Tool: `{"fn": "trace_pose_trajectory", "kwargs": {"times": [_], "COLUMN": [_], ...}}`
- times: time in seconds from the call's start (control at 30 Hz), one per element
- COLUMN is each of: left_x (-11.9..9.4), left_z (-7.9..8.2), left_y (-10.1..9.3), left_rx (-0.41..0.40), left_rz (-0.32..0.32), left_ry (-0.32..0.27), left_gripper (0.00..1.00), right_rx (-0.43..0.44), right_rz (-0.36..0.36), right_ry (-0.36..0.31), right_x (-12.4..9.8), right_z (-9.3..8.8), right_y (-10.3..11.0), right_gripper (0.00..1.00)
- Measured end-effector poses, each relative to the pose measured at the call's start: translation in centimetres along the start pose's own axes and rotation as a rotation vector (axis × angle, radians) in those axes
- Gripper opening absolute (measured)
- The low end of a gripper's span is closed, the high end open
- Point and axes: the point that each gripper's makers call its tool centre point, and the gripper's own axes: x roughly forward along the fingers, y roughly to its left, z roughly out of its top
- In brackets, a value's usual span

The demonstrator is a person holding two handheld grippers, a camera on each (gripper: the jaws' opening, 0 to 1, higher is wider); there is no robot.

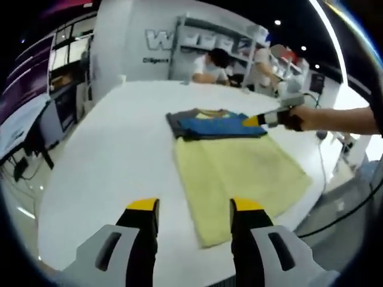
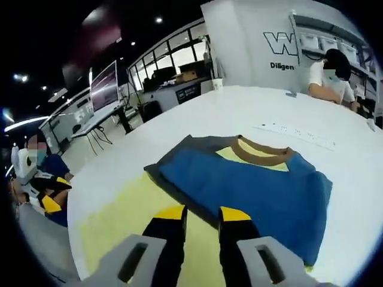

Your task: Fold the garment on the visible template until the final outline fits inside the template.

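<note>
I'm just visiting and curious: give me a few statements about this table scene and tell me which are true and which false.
1. The garment is blue with a brown collar. True.
2. The garment covers the whole yellow template. False: it lies folded at one end, most of the template bare.
3. The left gripper holds the garment. False: it is open and empty.
4. The table is white. True.
5. The right gripper is near the garment's edge. True.

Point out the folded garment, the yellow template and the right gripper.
folded garment (image 2: 263, 188), right gripper view, blue top layer.
yellow template (image 1: 239, 170), left gripper view, bare middle.
right gripper (image 1: 246, 121), left gripper view, yellow jaw tips.
</note>
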Motion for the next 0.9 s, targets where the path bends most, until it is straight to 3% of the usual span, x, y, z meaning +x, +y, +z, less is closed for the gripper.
{"fn": "trace_pose_trajectory", "kwargs": {"times": [0.13, 0.3, 0.43, 0.63, 0.87, 0.9], "left_x": [0.5, 0.9, 1.1, 1.1, 1.3, 1.2], "left_z": [0.3, 0.5, 0.2, -0.3, -2.1, -2.4], "left_y": [0.0, -0.4, -0.6, -0.8, -1.1, -1.4], "left_rx": [0.013, 0.017, 0.025, 0.023, 0.015, 0.007], "left_rz": [-0.013, -0.036, -0.046, -0.051, -0.065, -0.077], "left_ry": [-0.005, -0.005, 0.006, 0.034, 0.090, 0.104], "left_gripper": [0.55, 0.58, 0.61, 0.64, 0.60, 0.59], "right_rx": [-0.049, -0.072, -0.080, -0.049, -0.017, -0.014], "right_rz": [-0.039, -0.054, -0.077, -0.124, -0.140, -0.144], "right_ry": [-0.004, -0.018, -0.036, -0.018, 0.030, 0.063], "right_x": [-1.2, -3.2, -4.9, -7.8, -11.0, -12.1], "right_z": [0.0, -0.7, -1.7, -4.0, -7.1, -8.4], "right_y": [-1.0, -1.7, -2.7, -3.9, -4.2, -4.2], "right_gripper": [0.42, 0.52, 0.67, 0.69, 0.61, 0.59]}}
